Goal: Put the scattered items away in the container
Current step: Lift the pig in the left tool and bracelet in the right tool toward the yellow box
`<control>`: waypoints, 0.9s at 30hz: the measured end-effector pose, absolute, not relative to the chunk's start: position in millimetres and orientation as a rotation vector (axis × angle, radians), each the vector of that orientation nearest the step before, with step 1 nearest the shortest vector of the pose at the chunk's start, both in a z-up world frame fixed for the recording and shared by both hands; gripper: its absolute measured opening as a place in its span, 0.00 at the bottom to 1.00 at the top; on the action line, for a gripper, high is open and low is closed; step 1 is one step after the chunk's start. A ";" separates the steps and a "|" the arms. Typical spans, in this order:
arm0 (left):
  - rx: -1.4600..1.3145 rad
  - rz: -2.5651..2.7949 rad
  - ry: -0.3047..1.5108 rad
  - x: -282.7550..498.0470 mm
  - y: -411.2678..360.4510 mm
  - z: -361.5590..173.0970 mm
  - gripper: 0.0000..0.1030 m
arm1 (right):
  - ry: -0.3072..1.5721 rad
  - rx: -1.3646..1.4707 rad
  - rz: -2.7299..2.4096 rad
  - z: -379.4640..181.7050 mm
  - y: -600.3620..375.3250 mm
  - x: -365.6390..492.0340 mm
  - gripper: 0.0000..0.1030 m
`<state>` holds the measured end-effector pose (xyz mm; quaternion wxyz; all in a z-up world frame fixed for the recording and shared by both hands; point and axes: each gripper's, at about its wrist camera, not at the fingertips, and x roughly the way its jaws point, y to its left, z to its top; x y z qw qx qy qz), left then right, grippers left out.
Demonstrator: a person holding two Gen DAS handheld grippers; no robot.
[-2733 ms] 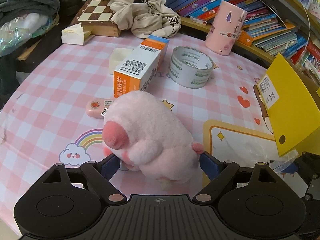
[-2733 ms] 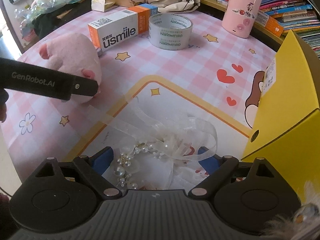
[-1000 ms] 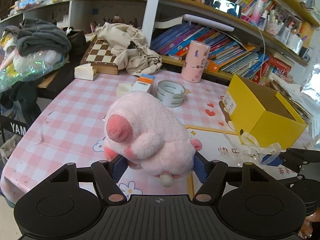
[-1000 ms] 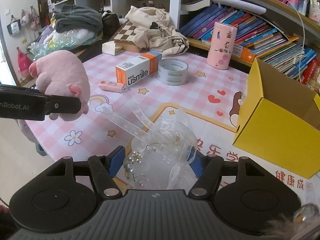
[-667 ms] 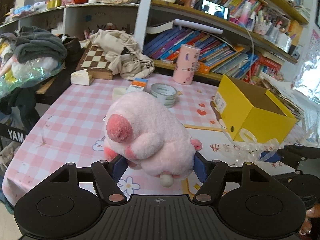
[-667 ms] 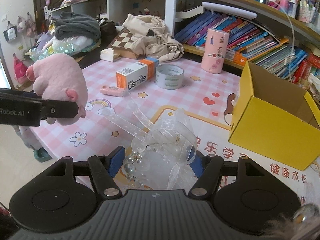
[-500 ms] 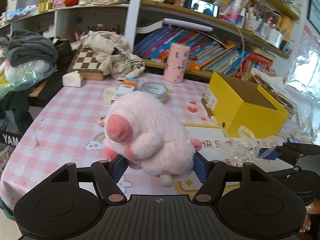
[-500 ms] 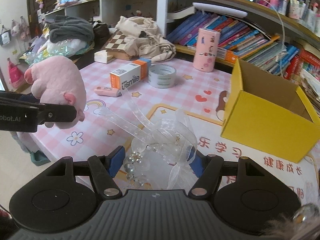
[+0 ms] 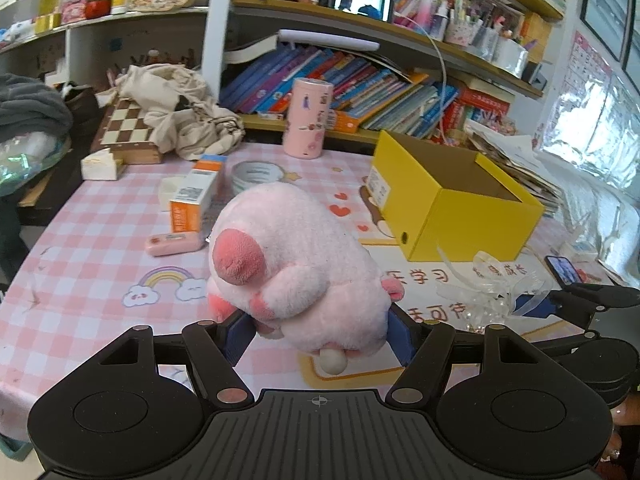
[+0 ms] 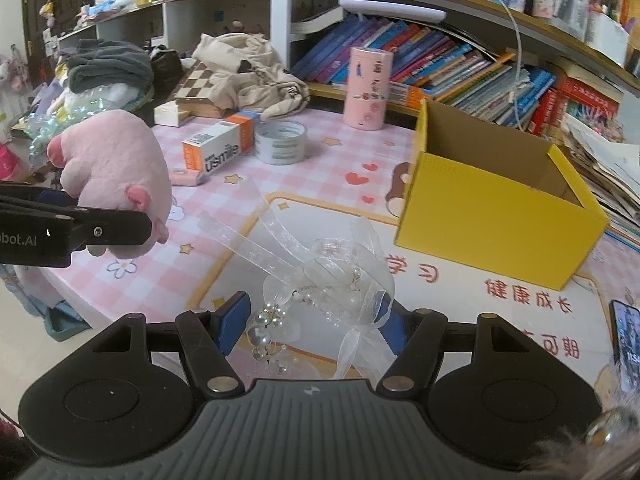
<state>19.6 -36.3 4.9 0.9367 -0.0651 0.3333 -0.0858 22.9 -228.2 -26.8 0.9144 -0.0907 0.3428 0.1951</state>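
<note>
Left claw: your left gripper (image 9: 318,330) is clenched on the pink plush pig (image 9: 296,268), lifted clear of the table, low centre of the left wrist view.
Right claw: your right gripper (image 10: 308,320) grasps the clear ribbon-and-pearl bow (image 10: 328,280), tails trailing toward the upper left of its frame.
Key relation: the open yellow box (image 10: 492,208) lies up and right of both claws — the right one looks nearer.
Box axis: long side runs from the frame's centre toward its right edge.
In the way: nothing stands between; a phone (image 10: 626,336) lies at the right edge.
Left behind: toothpaste carton (image 10: 220,146), tape roll (image 10: 281,142), small pink case (image 10: 187,178) — further back, upper left.
</note>
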 end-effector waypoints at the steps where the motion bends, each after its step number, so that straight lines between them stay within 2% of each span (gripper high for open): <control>1: -0.131 -0.182 0.683 21.1 -39.2 4.6 0.67 | 0.707 -0.184 0.396 -26.9 -231.2 23.0 0.64; 27: -0.034 -0.345 0.723 73.6 -145.9 -0.1 0.67 | 0.758 -0.092 0.259 -35.9 -338.1 55.0 0.64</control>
